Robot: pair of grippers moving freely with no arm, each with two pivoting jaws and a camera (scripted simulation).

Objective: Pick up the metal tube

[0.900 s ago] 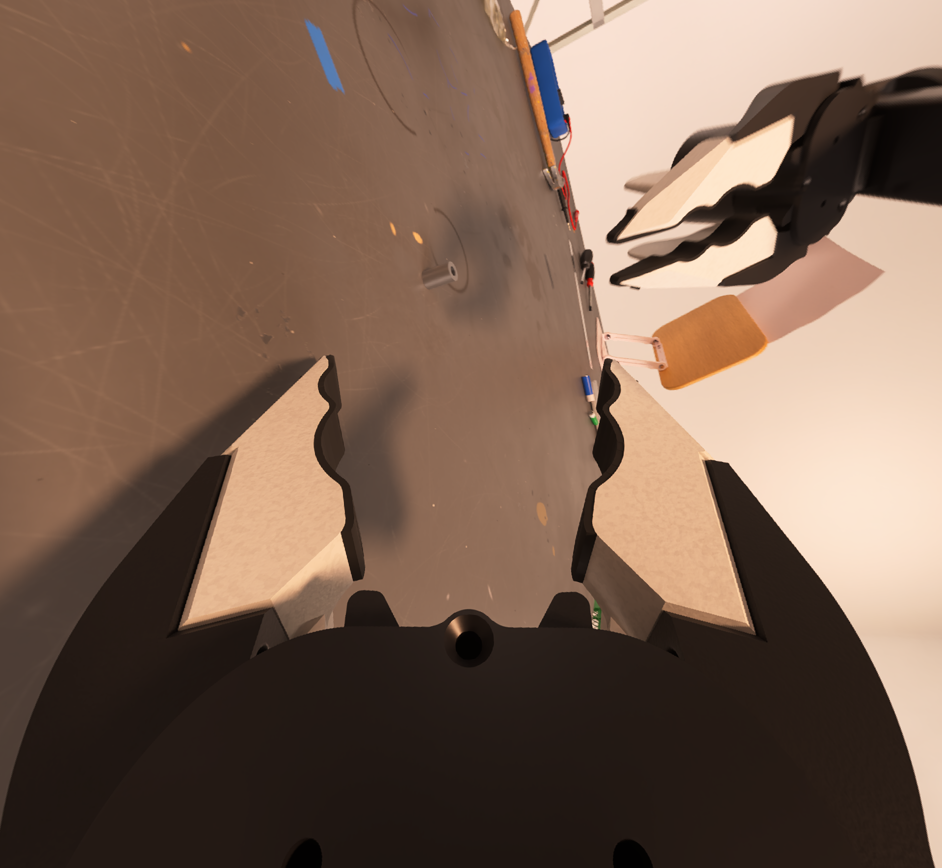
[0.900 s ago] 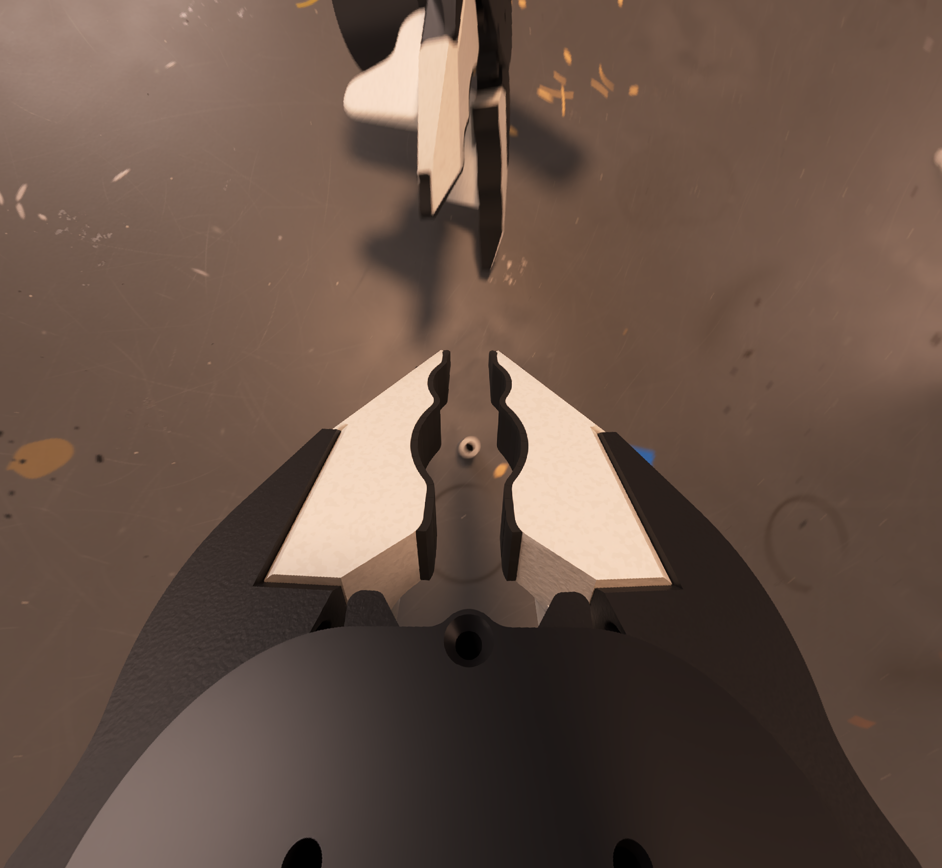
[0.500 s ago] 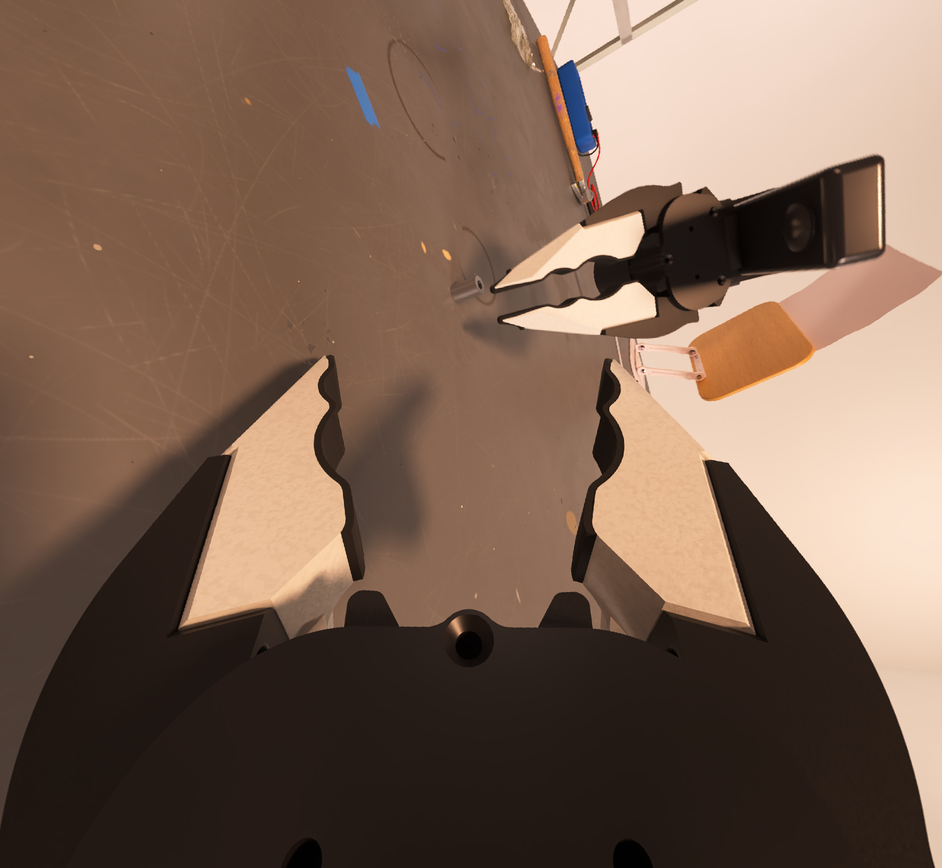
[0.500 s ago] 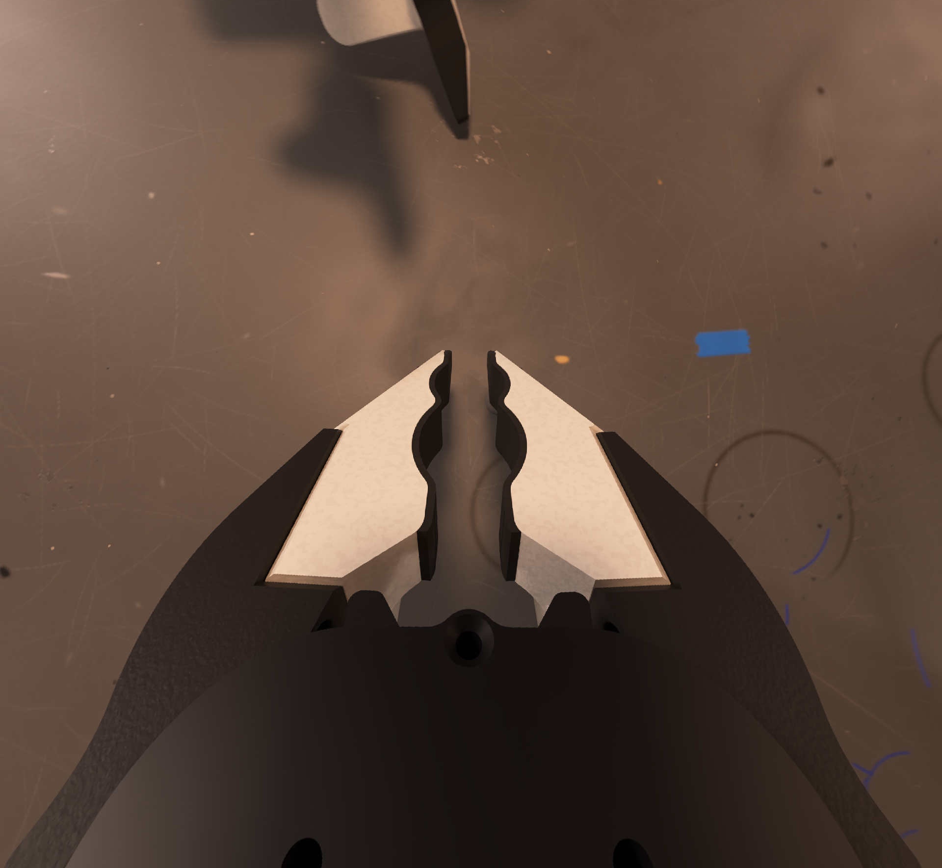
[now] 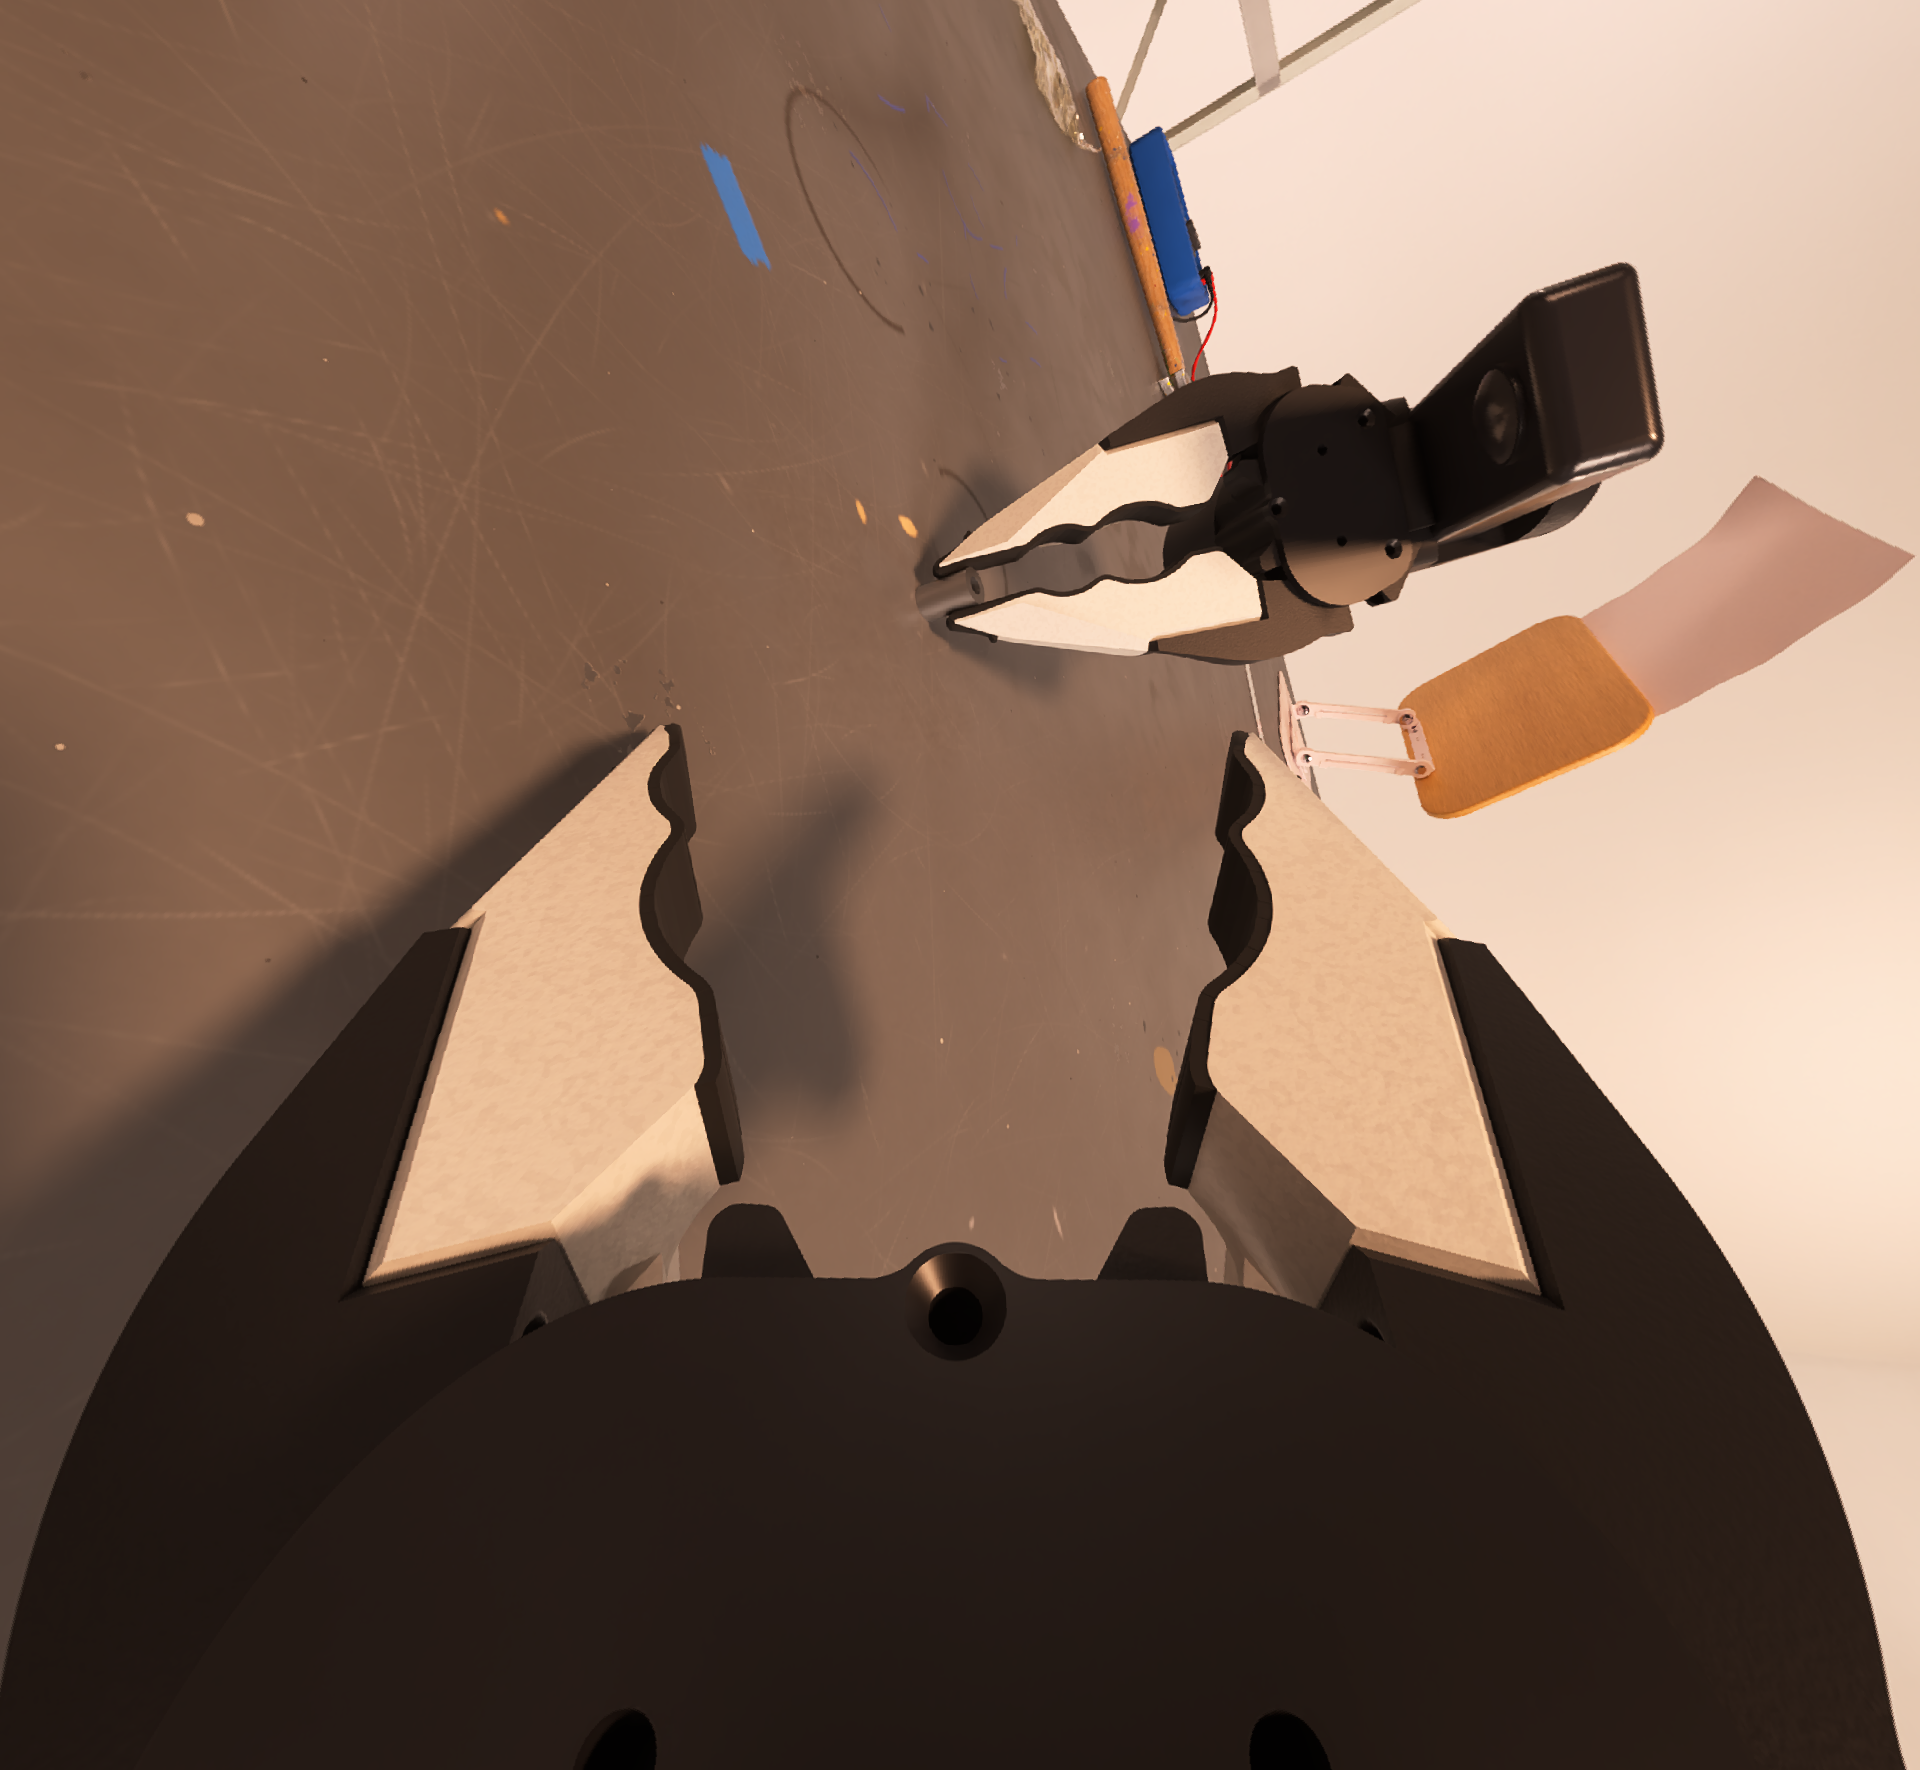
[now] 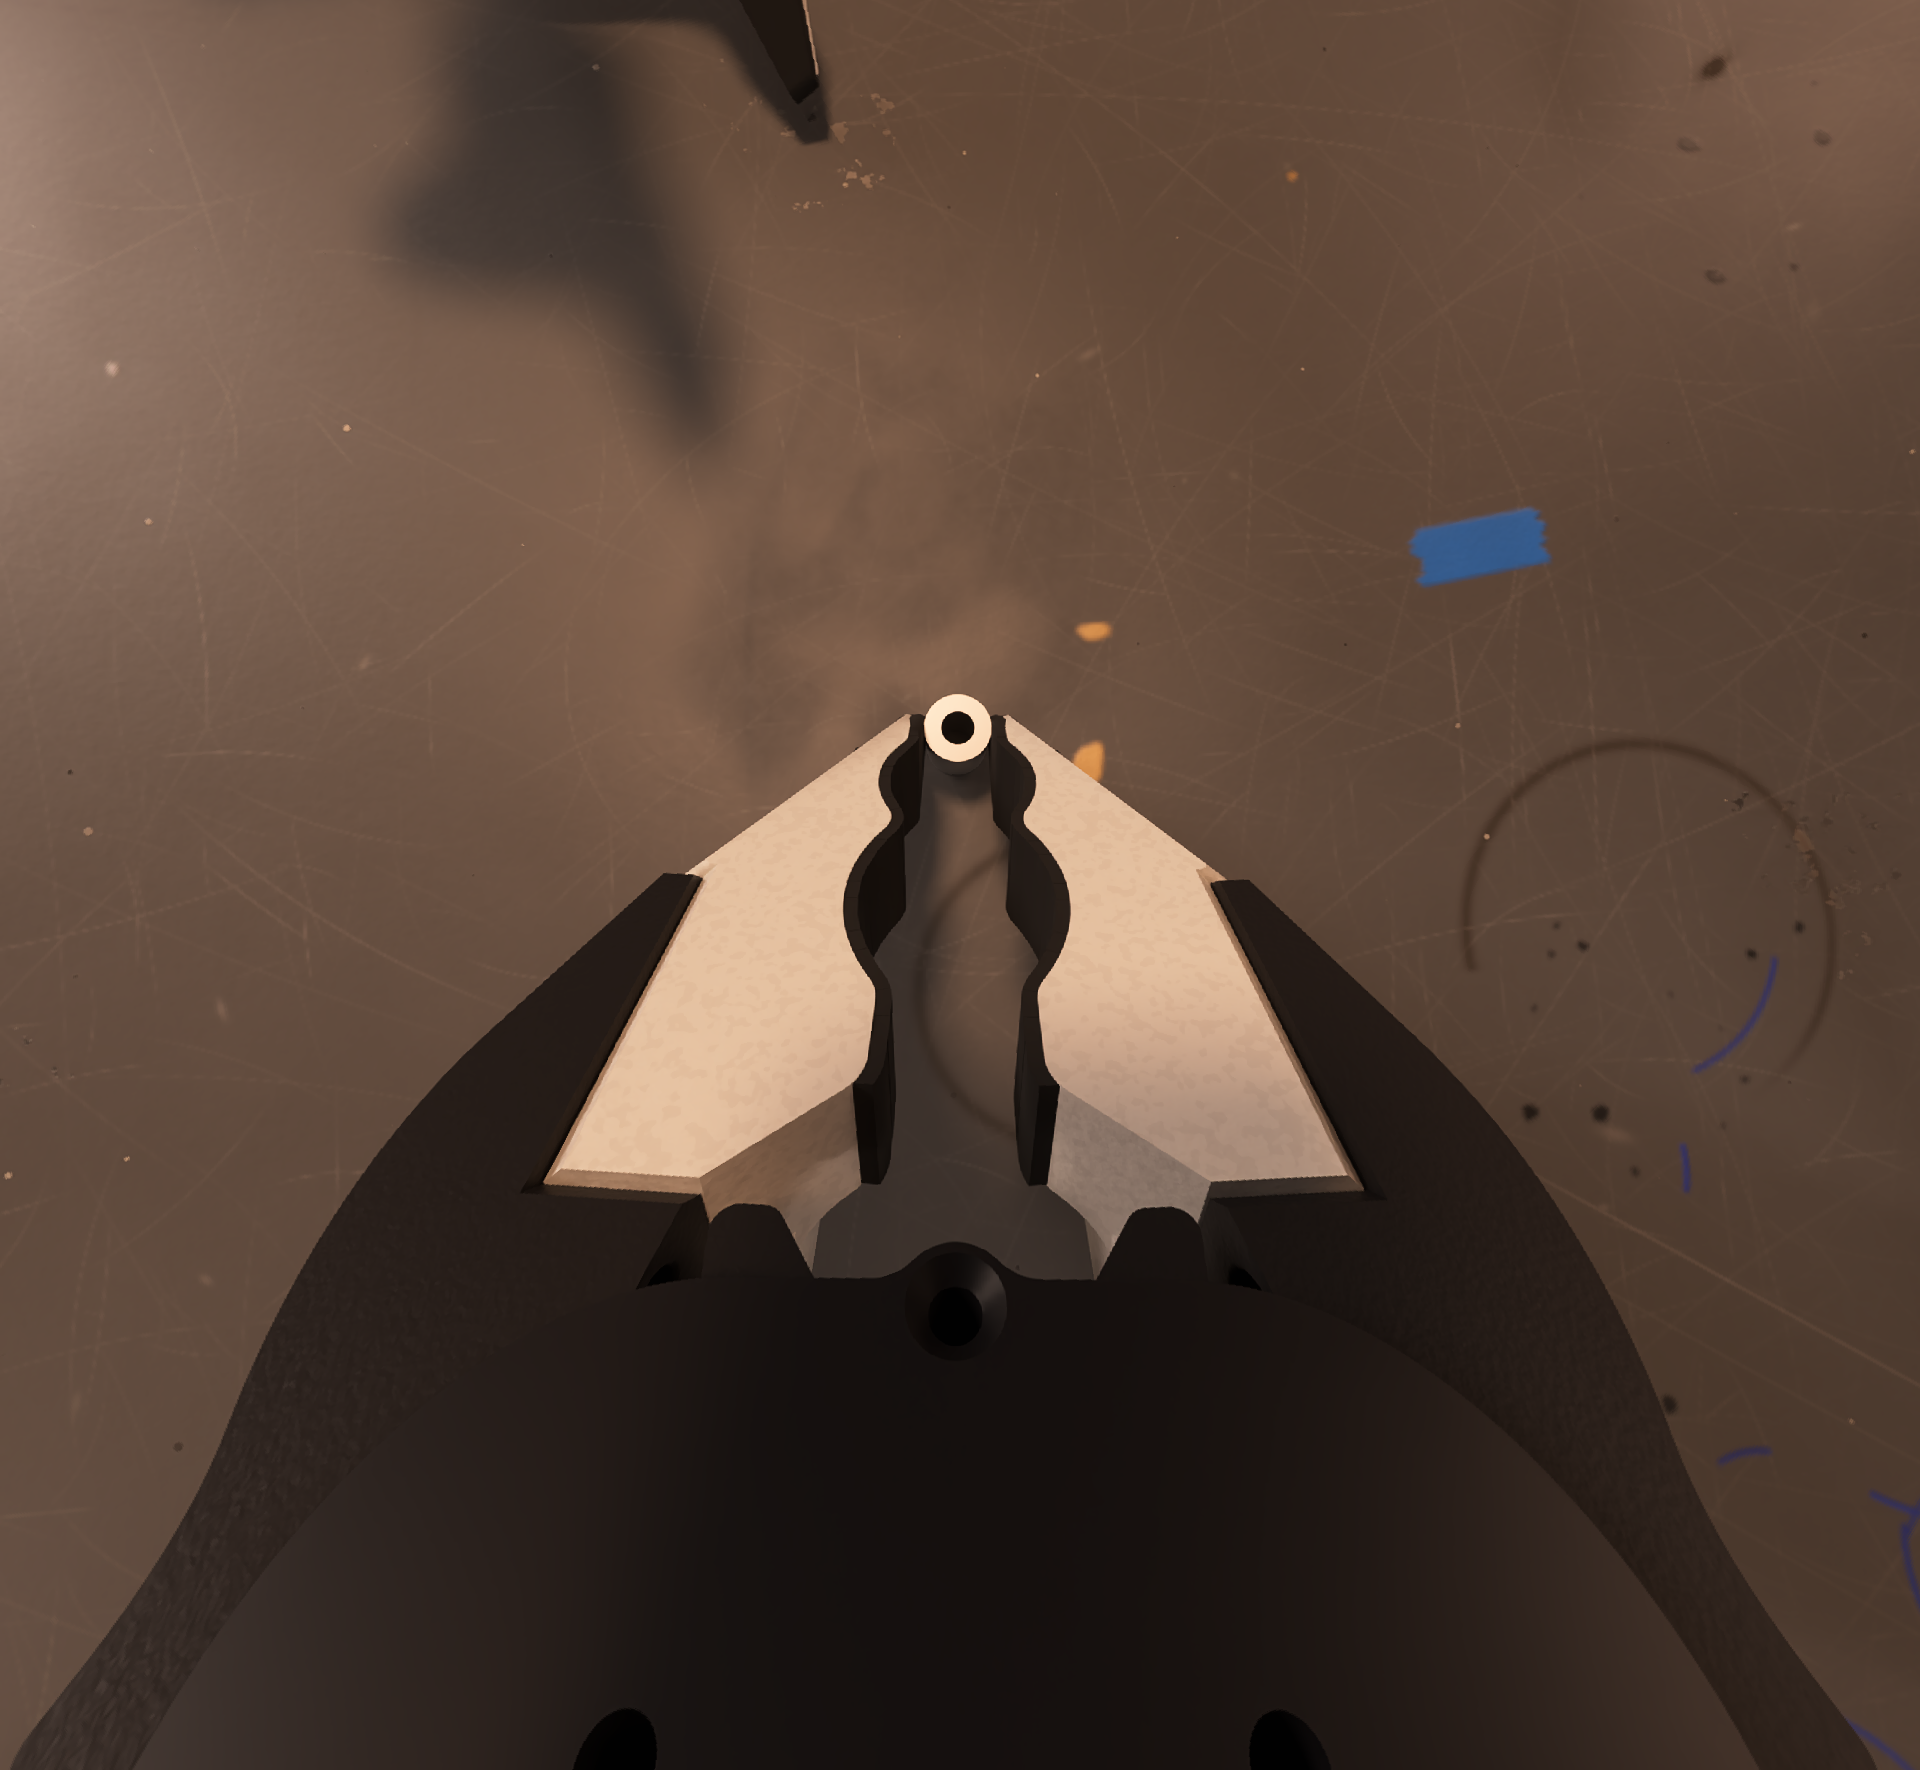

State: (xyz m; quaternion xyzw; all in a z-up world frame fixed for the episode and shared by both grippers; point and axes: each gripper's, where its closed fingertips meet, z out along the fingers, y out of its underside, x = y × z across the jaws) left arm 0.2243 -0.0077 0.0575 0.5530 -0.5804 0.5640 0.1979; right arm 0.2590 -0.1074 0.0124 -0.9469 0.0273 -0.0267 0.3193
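Grey and short, the hollow metal tube (image 6: 956, 733) stood upright on the scratched dark brown tabletop (image 5: 416, 473), its open end facing straight up at the right wrist camera. That upright pose explained the right gripper (image 6: 956, 746) pointing down at it: its cream-padded fingertips (image 5: 1023, 621) sat on either side of the tube, touching or almost touching, the jaws narrowed to a slit, so a grip looked made or nearly made, though no lift showed. The left gripper (image 5: 951, 764) hovered well apart with its jaws spread wide and holding nothing, likely kept clear to give room. A strip of blue tape (image 6: 1481, 546), orange flecks and a faint ring mark lay near but blocked nothing. Along the far table edge lay a blue battery pack (image 5: 1166, 219) with red wires and an orange stick (image 5: 1132, 224), beyond reach of the pick.
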